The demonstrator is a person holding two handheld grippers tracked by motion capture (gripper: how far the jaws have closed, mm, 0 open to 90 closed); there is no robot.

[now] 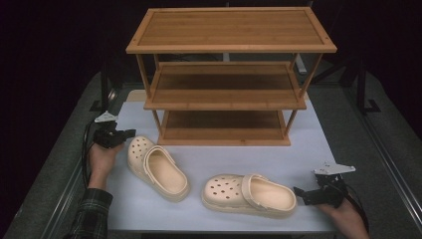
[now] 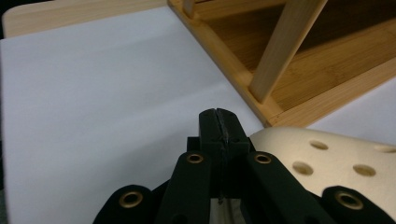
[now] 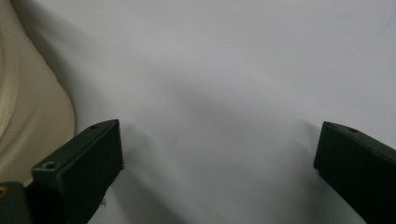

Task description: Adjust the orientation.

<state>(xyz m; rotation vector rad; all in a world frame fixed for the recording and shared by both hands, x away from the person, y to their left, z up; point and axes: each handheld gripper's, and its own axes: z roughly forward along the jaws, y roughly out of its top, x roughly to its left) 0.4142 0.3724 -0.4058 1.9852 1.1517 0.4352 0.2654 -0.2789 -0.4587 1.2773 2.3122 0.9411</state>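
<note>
A three-tier wooden rack (image 1: 224,74) is standing at the far side of the counter (image 1: 318,149), which a white sheet is covering. Grey flooring (image 1: 378,129) is spreading around it, metal rails are running along both sides, and darkness is swallowing the room beyond.

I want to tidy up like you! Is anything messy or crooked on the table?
A little. The two cream clogs lie apart on the white sheet and point different ways: the left clog sits slanted near the wooden rack, the right clog lies sideways. The rack's shelves hold no shoes. Nothing looks broken or spilled.
</note>
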